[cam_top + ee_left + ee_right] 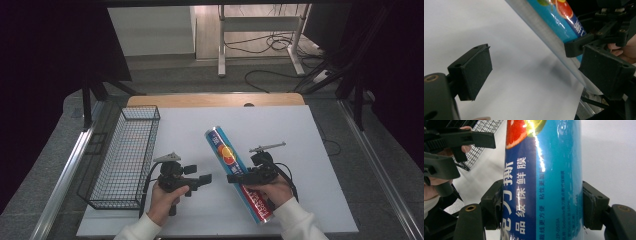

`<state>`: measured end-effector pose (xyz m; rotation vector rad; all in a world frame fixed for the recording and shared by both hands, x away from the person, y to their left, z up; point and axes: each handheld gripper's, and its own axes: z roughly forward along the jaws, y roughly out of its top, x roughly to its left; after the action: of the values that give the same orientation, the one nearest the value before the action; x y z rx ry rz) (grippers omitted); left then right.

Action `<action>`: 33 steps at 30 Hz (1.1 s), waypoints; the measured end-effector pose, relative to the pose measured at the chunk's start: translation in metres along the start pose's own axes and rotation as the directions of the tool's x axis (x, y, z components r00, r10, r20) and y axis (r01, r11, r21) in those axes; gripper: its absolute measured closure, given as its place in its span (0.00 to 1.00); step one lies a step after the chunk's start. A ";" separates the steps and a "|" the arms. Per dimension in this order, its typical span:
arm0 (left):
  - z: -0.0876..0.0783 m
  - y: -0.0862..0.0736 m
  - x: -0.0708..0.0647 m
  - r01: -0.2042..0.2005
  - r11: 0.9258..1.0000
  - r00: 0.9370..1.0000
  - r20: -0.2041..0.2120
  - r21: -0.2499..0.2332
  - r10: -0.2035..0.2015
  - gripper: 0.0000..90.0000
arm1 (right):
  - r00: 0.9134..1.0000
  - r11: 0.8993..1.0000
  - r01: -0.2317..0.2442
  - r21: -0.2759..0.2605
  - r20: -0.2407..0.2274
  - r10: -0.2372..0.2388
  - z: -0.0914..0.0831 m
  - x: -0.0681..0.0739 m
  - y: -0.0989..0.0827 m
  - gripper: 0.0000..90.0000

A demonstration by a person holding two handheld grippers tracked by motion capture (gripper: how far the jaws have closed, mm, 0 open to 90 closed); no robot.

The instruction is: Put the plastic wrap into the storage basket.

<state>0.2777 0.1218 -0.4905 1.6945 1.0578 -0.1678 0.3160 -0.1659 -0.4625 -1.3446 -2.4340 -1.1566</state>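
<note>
Right gripper (541, 205), nearest the lens in the right gripper view: its two black jaws are pinched on the blue cling-film tube (544, 182), one pad pressed against each side of the printed body. In the high view the right gripper (239, 178) is held in the person's right hand (272, 192) and clamps the tube (235, 167) below its middle; the tube runs diagonally from the lower right toward the table centre, its far end raised above the white tabletop (280, 130), and whether its near end touches the surface cannot be told.

Left gripper (534, 67): jaws spread wide, nothing between them, white surface below. In the high view the left gripper (205, 179), held in the left hand (165, 197), points toward the tube from just beside it.

Black wire basket (125, 155): standing empty along the left edge of the tabletop, well apart from the tube.
</note>
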 end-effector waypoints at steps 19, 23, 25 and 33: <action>0.012 0.022 0.004 0.087 0.995 0.990 0.115 -0.054 -0.080 0.10 | 1.000 0.999 0.012 -0.035 -0.021 -0.013 0.003 0.014 0.002 0.35; 0.019 0.027 0.004 0.095 0.994 0.985 0.150 -0.056 -0.086 0.10 | 0.999 0.999 0.021 -0.038 -0.028 -0.022 0.007 0.019 0.001 0.35; 0.021 0.027 0.004 0.102 0.993 0.983 0.156 -0.053 -0.093 0.10 | 0.999 0.999 0.022 -0.040 -0.032 -0.024 0.008 0.021 0.001 0.35; 0.039 0.029 0.005 0.143 0.990 0.968 0.210 -0.017 -0.136 0.11 | 0.999 0.996 0.034 -0.086 -0.037 -0.038 0.011 0.028 0.001 0.35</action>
<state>0.3163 0.0916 -0.4891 1.5362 1.0157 -0.4084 0.3026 -0.1387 -0.4572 -1.2932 -2.4169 -1.2974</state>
